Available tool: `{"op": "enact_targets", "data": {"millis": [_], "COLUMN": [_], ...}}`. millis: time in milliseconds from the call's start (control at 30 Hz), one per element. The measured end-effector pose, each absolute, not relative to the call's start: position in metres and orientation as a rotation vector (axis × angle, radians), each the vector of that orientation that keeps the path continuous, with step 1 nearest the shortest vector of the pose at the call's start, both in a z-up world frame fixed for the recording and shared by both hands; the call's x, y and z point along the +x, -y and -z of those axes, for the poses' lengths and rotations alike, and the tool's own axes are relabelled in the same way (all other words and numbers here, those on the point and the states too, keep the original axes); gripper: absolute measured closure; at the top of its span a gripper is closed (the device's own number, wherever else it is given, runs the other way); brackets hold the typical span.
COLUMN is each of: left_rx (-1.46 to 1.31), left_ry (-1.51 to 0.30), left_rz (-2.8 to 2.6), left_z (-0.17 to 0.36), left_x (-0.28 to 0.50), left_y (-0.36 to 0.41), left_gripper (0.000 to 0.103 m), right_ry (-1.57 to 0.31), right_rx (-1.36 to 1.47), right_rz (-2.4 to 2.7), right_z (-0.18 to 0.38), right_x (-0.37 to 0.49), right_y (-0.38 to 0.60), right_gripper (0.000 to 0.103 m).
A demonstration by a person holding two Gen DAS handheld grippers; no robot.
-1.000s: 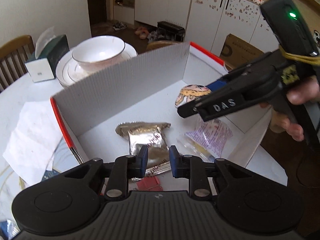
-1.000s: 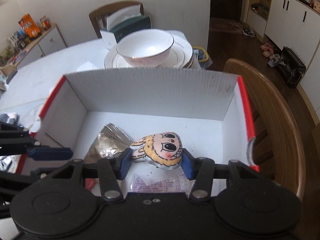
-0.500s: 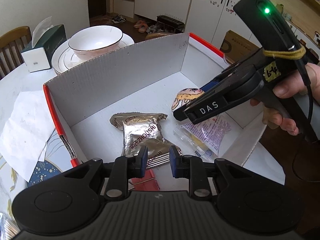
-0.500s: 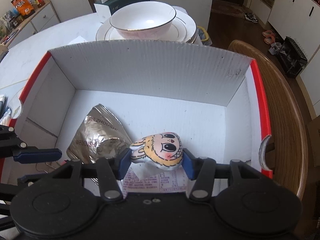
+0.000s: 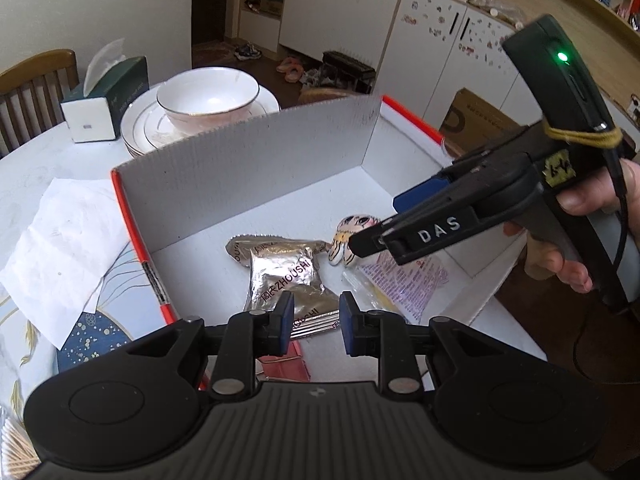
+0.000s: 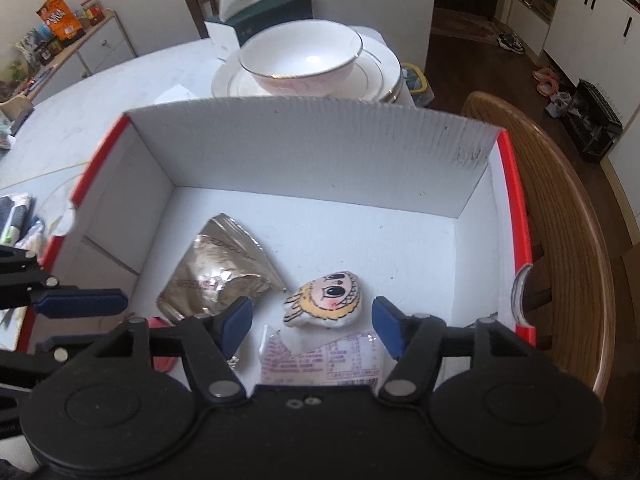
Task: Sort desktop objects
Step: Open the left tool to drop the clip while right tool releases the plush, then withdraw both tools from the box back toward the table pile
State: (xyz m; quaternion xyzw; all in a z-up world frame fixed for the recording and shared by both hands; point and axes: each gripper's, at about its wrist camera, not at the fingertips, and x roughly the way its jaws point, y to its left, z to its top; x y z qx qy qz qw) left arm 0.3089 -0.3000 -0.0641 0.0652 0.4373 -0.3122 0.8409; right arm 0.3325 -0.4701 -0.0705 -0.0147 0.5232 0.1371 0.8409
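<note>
A white cardboard box (image 6: 312, 152) with red rims sits on the table. On its floor lie a silver foil packet (image 6: 216, 276), a cartoon-face toy (image 6: 326, 298), a clear packet with purple print (image 6: 320, 356) and a red item (image 6: 160, 328). My right gripper (image 6: 312, 316) hangs low in the box. Its jaws are opening, and the toy lies loose between the blue pads with a gap on each side. My left gripper (image 5: 316, 324) hovers over the near end of the foil packet (image 5: 286, 276), narrowly open with nothing between its pads. The right gripper (image 5: 376, 222) partly hides the toy (image 5: 352, 232) in the left wrist view.
A white bowl (image 5: 208, 96) on stacked plates and a green tissue box (image 5: 108, 100) stand behind the box. A white napkin (image 5: 60, 240) lies left of it. A wooden chair (image 6: 568, 240) curves along the right side. A person's hand (image 5: 580, 208) holds the right gripper.
The right gripper's jaws have spread apart and let go of the cartoon-face toy, which now rests on the box floor. The left gripper has hardly moved.
</note>
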Motion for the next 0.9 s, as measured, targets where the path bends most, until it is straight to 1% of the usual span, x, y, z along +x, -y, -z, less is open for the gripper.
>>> {"op": "enact_targets", "data": {"millis": [533,600,633,667,700,733,800,833,867,900], "left_rx": [0.067,0.063,0.061,0.056,0.048,0.04,0.034,0.034,0.033,0.029], "left_ry": [-0.809,-0.794,-0.787,-0.78,-0.771,-0.765,-0.754,-0.748,-0.742,-0.737], "left_rz": [0.618,0.604,0.599,0.595,0.593,0.592,0.58,0.573,0.564,0.556], "left_z": [0.029,0.026,0.025,0.024,0.022,0.021,0.018,0.017,0.016,0.016], "left_x": [0.272,0.266,0.264,0.261,0.258,0.255,0.25,0.247,0.244,0.242], "left_y": [0.271,0.264,0.26,0.256,0.251,0.246,0.235,0.229,0.222,0.215], "left_gripper": [0.08,0.072,0.063,0.046,0.04,0.037,0.037,0.035,0.03,0.027], "right_ry": [-0.903,-0.882,-0.867,-0.853,-0.846,-0.838,-0.831,-0.829,-0.825,-0.82], "right_rx": [0.021,0.023,0.028,0.034,0.037,0.042,0.053,0.053,0.05,0.045], "right_rz": [-0.365,-0.373,-0.38,-0.388,-0.39,-0.393,-0.406,-0.413,-0.418,-0.424], "right_z": [0.006,0.003,0.002,0.001,0.0,0.0,0.0,0.001,0.001,0.0], "right_x": [0.277,0.272,0.269,0.266,0.264,0.261,0.257,0.255,0.253,0.25], "right_y": [0.462,0.458,0.456,0.453,0.45,0.447,0.438,0.433,0.426,0.419], "right_gripper": [0.037,0.037,0.037,0.037,0.037,0.036,0.036,0.036,0.033,0.032]}}
